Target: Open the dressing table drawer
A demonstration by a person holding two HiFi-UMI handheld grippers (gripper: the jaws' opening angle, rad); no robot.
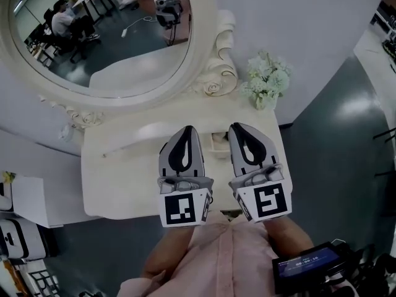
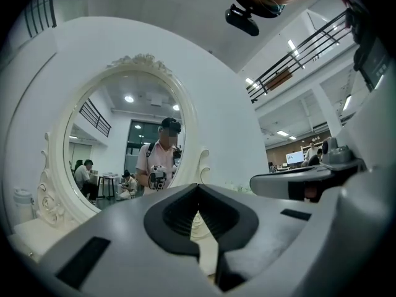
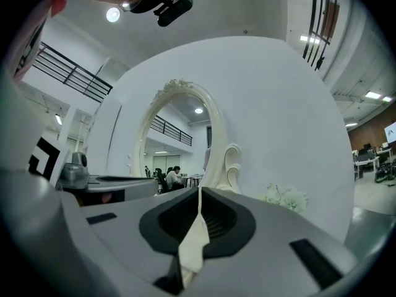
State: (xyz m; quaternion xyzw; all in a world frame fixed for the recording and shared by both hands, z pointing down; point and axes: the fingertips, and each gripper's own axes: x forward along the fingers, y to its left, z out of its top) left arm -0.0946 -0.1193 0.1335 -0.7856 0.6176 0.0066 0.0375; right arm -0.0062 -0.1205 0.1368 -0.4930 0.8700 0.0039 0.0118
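Head view shows cream dressing table (image 1: 117, 172) with ornate oval mirror (image 1: 105, 48).

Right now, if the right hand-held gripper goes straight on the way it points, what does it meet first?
Probably the mirror's cream frame, near its carved scroll: it stands straight ahead of the right hand-held gripper. The flowers lie off to its right. Depth is uncertain.

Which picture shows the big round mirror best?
The left gripper view: the mirror faces that camera, with nearly all its oval frame in sight. The right gripper view sees it from the side, squeezed narrow. The head view looks down on it, and the picture's edge cuts off its top.
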